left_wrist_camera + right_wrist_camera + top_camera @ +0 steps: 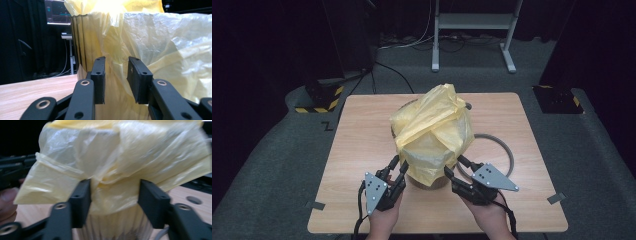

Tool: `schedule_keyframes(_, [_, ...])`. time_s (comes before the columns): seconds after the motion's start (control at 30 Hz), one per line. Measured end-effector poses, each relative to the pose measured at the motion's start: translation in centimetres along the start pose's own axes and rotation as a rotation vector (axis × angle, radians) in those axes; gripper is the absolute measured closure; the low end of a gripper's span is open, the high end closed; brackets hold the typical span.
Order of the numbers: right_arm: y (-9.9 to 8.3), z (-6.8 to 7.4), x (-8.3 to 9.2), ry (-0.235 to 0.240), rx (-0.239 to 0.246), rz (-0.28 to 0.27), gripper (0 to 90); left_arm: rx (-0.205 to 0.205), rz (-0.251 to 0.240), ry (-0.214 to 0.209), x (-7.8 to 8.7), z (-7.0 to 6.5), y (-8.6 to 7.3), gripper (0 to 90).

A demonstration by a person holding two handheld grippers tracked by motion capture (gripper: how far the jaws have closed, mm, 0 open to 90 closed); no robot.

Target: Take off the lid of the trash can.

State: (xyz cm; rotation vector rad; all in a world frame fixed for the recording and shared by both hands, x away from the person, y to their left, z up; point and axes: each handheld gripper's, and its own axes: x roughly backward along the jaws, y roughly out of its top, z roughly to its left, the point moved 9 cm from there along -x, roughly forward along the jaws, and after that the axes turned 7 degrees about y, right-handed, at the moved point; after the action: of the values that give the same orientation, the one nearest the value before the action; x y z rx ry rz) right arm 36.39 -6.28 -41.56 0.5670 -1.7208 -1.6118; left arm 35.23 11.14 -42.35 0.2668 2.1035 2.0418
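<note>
Bag (432, 132) work is only partly done, as far as I can judge: the yellow plastic sits bunched and crumpled over the top of a ribbed bin (428, 181), not yet pulled smooth down its sides. The left gripper (397, 165) stands at the bag's lower left edge with its jaws parted; in the left gripper view the left gripper (116, 72) has a fold of the film running between the two pads, yet neither pad seems to press on it, so I read it as open and holding nothing. The right gripper (453, 165) is at the lower right edge, jaws clearly wider apart; in the right gripper view the right gripper (113, 187) frames the hanging hem of the bag (120, 162), with gaps at both pads, so it too is open. That view is blurred, and contact on its left pad cannot be ruled out. The bin stands near the middle of the surface (362, 150), its pale ribbed wall (80, 37) bare on the left side and at the bottom front. Behind it on the right lies a grey ring (504, 147), apart from the bin. What remains, I think, is to take the hem on both sides, draw it down around the bin and settle the loose heap on top.
</note>
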Motion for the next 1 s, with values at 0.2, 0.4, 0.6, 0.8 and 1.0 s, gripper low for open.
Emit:
schedule_keyframes(0.2, [-0.8, -0.7, -0.3, -0.045, 0.031, 0.015, 87.8, -0.003, -0.01, -0.004, 0.3, 0.0, 0.6, 64.3])
schedule_keyframes(0.4, [-2.3, -2.4, -0.7, -0.107, 0.046, 0.056, 89.5, -0.006, -0.064, -0.004, 0.9, -0.1, 2.8, 57.1])
schedule_keyframes(0.6, [-3.0, -2.9, -0.9, -0.119, 0.043, 0.074, 89.4, -0.03, -0.112, -0.024, 0.3, -1.1, 6.1, 51.2])
schedule_keyframes(0.8, [-3.3, -2.9, -0.9, -0.123, 0.049, 0.082, 89.1, -0.066, -0.145, -0.051, 0.2, -2.9, 8.0, 47.2])
schedule_keyframes(1.0, [-3.3, -3.0, -0.8, -0.123, 0.045, 0.082, 89.0, -0.058, -0.157, -0.064, 0.7, -3.8, 8.5, 44.4])
